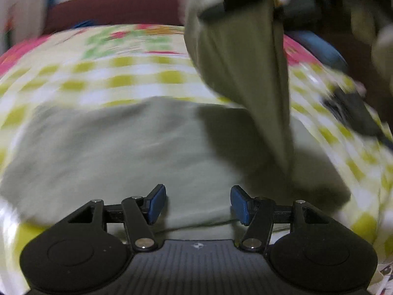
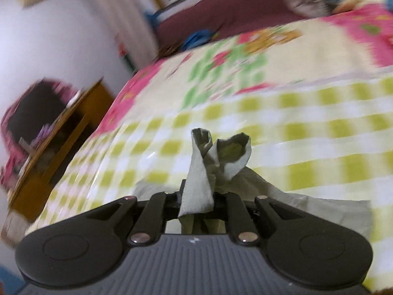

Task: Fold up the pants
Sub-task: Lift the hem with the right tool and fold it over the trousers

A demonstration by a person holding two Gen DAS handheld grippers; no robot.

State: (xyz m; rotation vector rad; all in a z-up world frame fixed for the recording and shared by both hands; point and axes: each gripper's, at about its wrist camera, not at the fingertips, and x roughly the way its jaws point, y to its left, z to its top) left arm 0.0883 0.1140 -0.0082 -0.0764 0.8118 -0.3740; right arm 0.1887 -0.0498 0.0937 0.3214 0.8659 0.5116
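My right gripper (image 2: 196,196) is clamped on a bunched end of the pants (image 1: 118,152) and has it lifted, so I judge the fold only half made; the rest lies flat on the bed (image 1: 147,73). My left gripper (image 1: 197,202) is open, holding nothing, above the flat cloth. The checked cover ahead gives room; the bed's edge falls away on the left in the right view.

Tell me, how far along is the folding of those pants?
Mid-fold, I'd judge. Done: most of the pale green pants lie spread flat on the checked bedspread. In hand: the right gripper is shut on a bunched end, lifting a stretch of the cloth off the bed. Left: laying it down; the left gripper hovers open, holding nothing.
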